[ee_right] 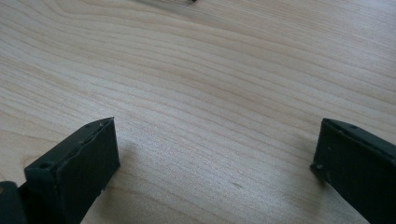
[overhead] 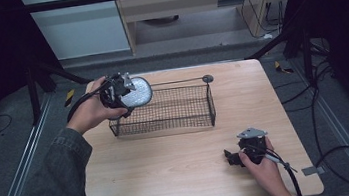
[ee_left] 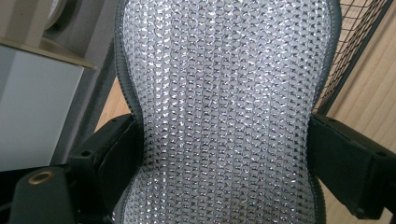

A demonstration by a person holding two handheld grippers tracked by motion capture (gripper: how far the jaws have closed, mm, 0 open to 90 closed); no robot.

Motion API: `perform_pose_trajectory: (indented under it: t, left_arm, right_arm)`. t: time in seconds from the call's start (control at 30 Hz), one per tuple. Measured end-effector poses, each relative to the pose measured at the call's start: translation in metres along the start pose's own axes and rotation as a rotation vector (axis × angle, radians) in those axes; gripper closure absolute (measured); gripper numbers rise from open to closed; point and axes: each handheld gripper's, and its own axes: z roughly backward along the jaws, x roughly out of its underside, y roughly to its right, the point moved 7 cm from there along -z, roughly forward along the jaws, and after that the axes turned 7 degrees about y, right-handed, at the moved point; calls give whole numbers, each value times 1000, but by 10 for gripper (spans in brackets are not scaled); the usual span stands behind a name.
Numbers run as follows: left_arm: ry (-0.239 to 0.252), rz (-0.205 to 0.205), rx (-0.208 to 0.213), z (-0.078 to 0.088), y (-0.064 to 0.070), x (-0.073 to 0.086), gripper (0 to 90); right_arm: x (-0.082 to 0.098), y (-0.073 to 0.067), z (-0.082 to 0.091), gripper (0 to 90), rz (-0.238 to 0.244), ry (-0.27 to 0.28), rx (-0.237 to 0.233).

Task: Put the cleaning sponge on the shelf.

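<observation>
- Scrubber pad [overhead: 136, 92], the silvery mesh-covered kind with a grey edge, is up in the air over the left end of the wire basket [overhead: 174, 109], not sitting on anything.
- Left gripper [overhead: 123, 95] has it clamped. In the left gripper view the pad [ee_left: 224, 112] sits right between the two black jaws, both pressed against its narrow waist.
- Same view: shiny metallic weave all over the pad's face, and a bit of the basket's mesh [ee_left: 357, 42] shows at the upper right behind it.
- The basket is a dark wire rectangle sitting on the wooden table [overhead: 171, 169], toward the far middle. A long handle with a round end [overhead: 207, 78] runs along its far edge.
- The left hand [overhead: 91, 113] comes in from the left, dark sleeve on that arm.
- Right gripper [overhead: 231, 157] is down low at the near right of the table, held in the right hand [overhead: 261, 168], well apart from the basket.
- Right gripper view: its jaws are spread wide with just bare wood grain [ee_right: 210, 93] between them, nothing gripped.
- Can't tell if that gripper actually touches the tabletop or just hovers close.
</observation>
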Motion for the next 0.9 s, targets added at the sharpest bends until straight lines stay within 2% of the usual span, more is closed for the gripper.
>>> perform_pose_trajectory:
  t: [0.47, 0.77, 0.9]
  left_arm:
    - [-2, -35, 23, -20, -3, -1, 123]
    - [-6, -72, 46, -33, 0, -1, 122]
    - [-4, -69, 50, -38, 2, -3, 122]
  right_arm:
    - [0, 0, 0, 4, 0, 0, -5]
    - [0, 0, 0, 4, 2, 1, -5]
    - [0, 0, 0, 4, 2, 0, -5]
